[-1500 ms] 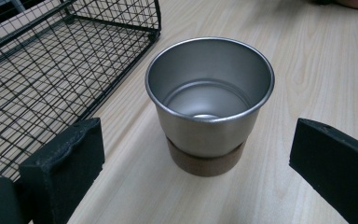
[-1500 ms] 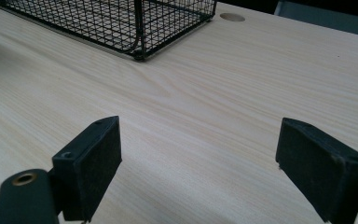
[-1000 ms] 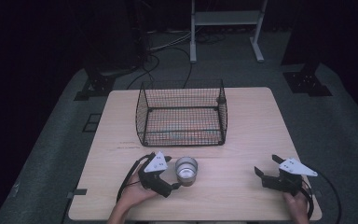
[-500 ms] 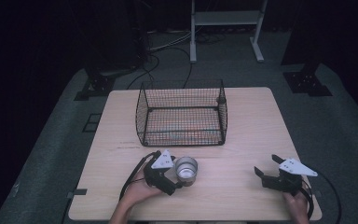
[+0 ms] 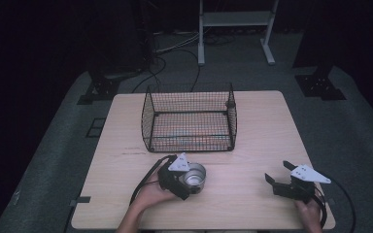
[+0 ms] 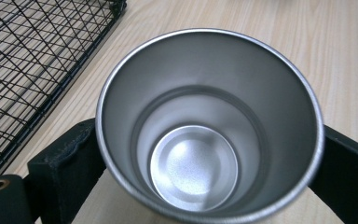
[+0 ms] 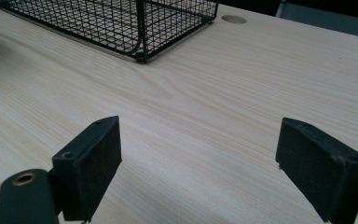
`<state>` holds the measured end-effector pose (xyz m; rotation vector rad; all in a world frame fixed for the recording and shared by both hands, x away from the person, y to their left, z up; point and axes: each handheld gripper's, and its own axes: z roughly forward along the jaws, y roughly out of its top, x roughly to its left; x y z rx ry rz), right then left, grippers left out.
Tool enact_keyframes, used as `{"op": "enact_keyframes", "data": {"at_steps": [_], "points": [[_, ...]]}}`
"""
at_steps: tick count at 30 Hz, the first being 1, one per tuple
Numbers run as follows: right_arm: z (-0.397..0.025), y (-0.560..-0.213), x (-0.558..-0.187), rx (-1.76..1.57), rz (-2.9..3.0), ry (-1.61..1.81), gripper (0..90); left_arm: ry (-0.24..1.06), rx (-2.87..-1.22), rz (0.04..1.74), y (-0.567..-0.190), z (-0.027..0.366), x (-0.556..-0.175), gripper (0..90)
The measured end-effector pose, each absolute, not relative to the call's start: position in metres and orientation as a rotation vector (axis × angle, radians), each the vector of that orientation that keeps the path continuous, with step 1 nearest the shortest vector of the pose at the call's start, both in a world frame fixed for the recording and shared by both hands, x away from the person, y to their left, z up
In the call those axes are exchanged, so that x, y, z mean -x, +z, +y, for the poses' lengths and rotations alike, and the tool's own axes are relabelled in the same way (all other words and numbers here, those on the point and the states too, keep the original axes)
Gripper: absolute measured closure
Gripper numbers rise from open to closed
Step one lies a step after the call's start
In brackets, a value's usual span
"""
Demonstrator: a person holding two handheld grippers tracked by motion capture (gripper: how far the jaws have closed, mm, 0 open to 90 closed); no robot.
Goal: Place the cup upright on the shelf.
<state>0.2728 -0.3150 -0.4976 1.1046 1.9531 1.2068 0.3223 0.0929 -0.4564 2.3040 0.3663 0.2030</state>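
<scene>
A stainless steel cup [image 5: 194, 175] stands upright on the wooden table [image 5: 257, 141], just in front of the black wire basket [image 5: 148, 121]. My left gripper [image 5: 190, 179] reaches in from the cup's left, and its black jaws press on both sides of the cup. In the left gripper view I look down into the empty cup [image 6: 205, 140], held by my left gripper [image 6: 207, 163], with a corner of the basket [image 6: 28, 56] at the upper left. My right gripper [image 5: 278, 172] rests at the table's front right, open and holding nothing; between its spread jaws [image 7: 214, 158] lies bare wood.
The basket [image 7: 121, 18] is empty and sits at the middle back of the table. A round cable hole [image 7: 234, 19] lies beyond it. A hand holds each gripper at the front edge. Cables and a white stand [image 5: 233, 19] are on the floor behind the table.
My left gripper has slid right and slightly forward until its jaws sit around the cup. The cup and the right gripper have stayed where they were.
</scene>
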Motion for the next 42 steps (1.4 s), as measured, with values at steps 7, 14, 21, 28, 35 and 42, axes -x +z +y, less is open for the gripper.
{"op": "enact_keyframes", "data": {"at_steps": [7,14,21,28,35,42], "points": [[-0.315,-0.498,-0.273,-1.103,1.953,1.210,13.5,0.172,-2.319,0.358,-0.458,0.092,-0.325,13.8],[-0.315,-0.498,-0.273,-1.102,1.950,1.214,13.5,0.154,-2.319,0.348,-0.457,0.093,-0.326,17.7],[-0.315,-0.498,-0.273,-1.102,1.950,1.214,13.5,0.148,-2.317,0.355,-0.457,0.092,-0.326,17.9],[-0.315,-0.498,-0.273,-1.104,1.948,1.216,13.5,0.136,-2.306,0.356,-0.449,0.095,-0.328,17.9],[-0.316,-0.498,-0.273,-1.110,1.945,1.220,13.5,0.146,-2.302,0.331,-0.435,0.093,-0.329,17.9],[-0.316,-0.498,-0.273,-1.113,1.945,1.220,13.5,0.151,-2.322,0.304,-0.422,0.090,-0.335,17.9]]}}
